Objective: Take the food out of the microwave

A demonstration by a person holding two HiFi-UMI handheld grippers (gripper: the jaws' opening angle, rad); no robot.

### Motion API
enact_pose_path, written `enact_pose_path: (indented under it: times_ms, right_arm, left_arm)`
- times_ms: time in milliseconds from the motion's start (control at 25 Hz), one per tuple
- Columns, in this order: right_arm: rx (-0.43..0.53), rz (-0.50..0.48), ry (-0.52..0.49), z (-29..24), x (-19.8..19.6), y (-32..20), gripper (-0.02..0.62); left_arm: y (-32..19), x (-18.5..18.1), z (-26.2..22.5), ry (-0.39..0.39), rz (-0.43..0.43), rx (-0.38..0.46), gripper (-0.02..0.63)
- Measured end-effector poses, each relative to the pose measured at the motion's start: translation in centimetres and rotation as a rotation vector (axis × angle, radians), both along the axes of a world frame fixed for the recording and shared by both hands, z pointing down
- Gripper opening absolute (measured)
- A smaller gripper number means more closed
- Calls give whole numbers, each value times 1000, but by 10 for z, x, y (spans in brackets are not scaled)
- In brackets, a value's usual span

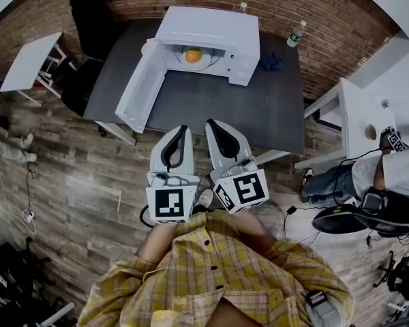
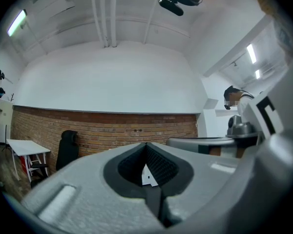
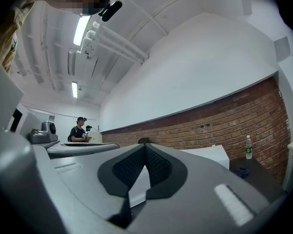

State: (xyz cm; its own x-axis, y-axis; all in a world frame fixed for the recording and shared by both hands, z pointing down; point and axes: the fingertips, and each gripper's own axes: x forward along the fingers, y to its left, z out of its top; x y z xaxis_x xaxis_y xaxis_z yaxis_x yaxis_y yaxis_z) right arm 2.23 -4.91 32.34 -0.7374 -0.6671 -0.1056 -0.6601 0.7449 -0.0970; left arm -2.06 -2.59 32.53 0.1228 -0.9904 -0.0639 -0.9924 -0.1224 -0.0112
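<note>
A white microwave (image 1: 211, 41) stands at the back of the dark table (image 1: 259, 107), its door (image 1: 142, 86) swung open to the left. Inside it, an orange piece of food (image 1: 193, 55) lies on a white plate (image 1: 183, 63). My left gripper (image 1: 180, 129) and right gripper (image 1: 213, 123) hover side by side over the table's near edge, pointing at the microwave and well short of it. Both are shut with nothing between the jaws. In the left gripper view the gripper (image 2: 146, 145) shows a sliver of white microwave behind it. The right gripper (image 3: 145, 145) points level beside the microwave (image 3: 212, 155).
A water bottle (image 1: 296, 33) and a blue cloth (image 1: 270, 63) sit at the table's back right. A black chair (image 1: 88, 19) and a white table (image 1: 28, 61) stand to the left. Another white table (image 1: 358, 118) and a seated person (image 1: 388, 176) are on the right.
</note>
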Motion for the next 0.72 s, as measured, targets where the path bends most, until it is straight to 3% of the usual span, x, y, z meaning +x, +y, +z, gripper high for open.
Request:
enact_pose_path:
  times_ms: [360,720]
  right_arm:
    - [-2,1,-12,2,-14,-55,2]
    - [-4,28,-10,11,-18,-68,2]
  left_arm:
    - [-55,-13,0,-38,-18,9,0]
    - [-66,-26,12,-28,-31,0,0]
